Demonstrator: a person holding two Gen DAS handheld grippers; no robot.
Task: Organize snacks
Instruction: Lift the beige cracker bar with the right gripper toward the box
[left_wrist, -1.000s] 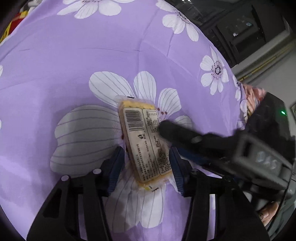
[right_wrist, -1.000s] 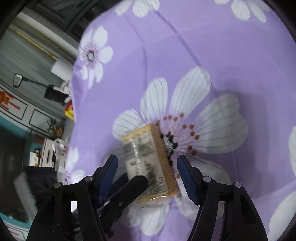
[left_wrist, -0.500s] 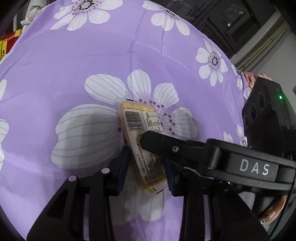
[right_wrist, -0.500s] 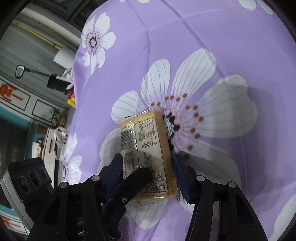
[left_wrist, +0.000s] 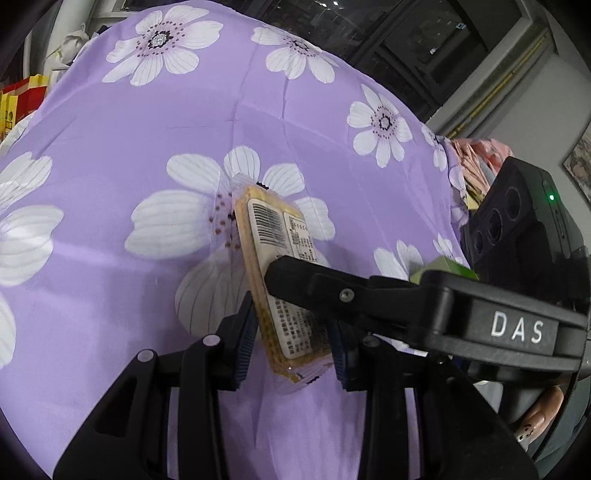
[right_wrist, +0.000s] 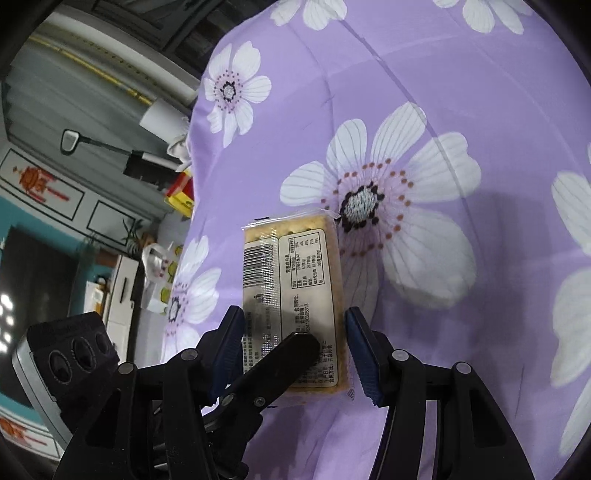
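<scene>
Both grippers, left gripper (left_wrist: 291, 339) and right gripper (right_wrist: 295, 350), clamped on clear-wrapped yellow cracker packet (right_wrist: 291, 291); lifted off purple floral cloth (left_wrist: 110, 147), placement pending.

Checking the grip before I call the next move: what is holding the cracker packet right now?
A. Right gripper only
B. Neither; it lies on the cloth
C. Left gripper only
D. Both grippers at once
D: the cracker packet sits clamped between the pads of the left gripper and the right gripper together.

We see the left gripper (left_wrist: 291, 343) clamping a cracker packet (left_wrist: 280, 280) (barcode label up) above the purple flowered cloth (left_wrist: 110, 122), the right gripper's finger (left_wrist: 332, 291) crossing it from 3 o'clock.
</scene>
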